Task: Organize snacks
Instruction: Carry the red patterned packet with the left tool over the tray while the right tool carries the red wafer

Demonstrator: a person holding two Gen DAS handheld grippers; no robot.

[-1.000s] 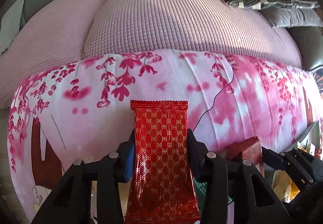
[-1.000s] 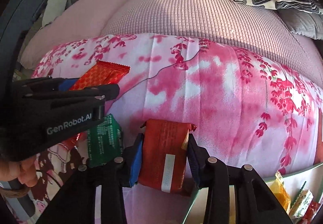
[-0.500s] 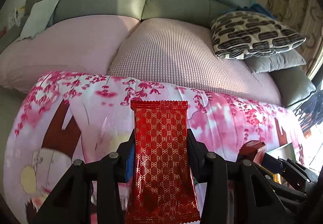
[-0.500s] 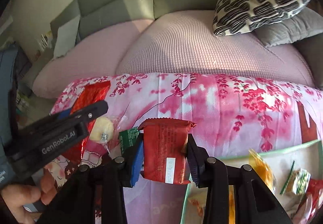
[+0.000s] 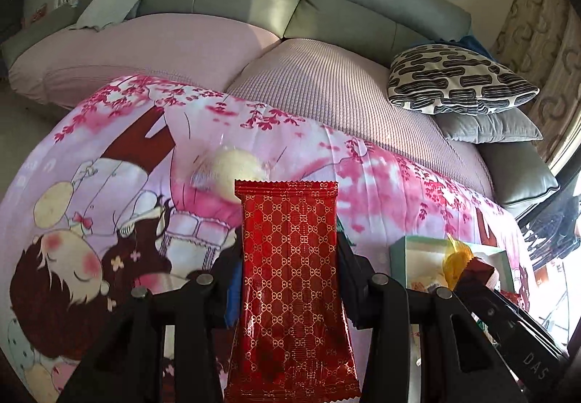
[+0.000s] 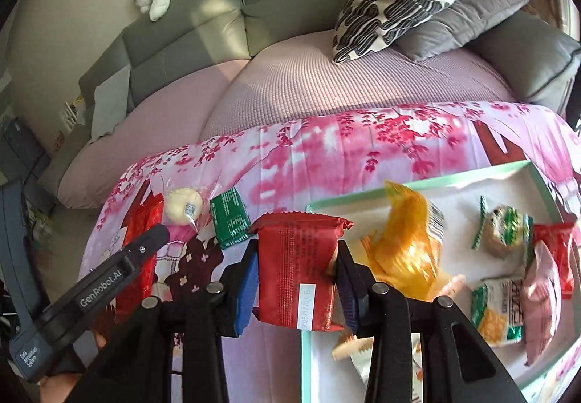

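Both tongs loaded for transfer: left tongs (image 5: 288,265) clamp a long red wrapper (image 5: 290,279) upright, right tongs (image 6: 297,275) clamp a red packet (image 6: 296,265) beside the tray (image 6: 417,185) just right of them.

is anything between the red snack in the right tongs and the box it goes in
Nothing visible blocks it. The red snack, clamped in the right tongs, hangs over the box at its near-left corner. The orange packet lies inside beside it, with bare floor farther right.
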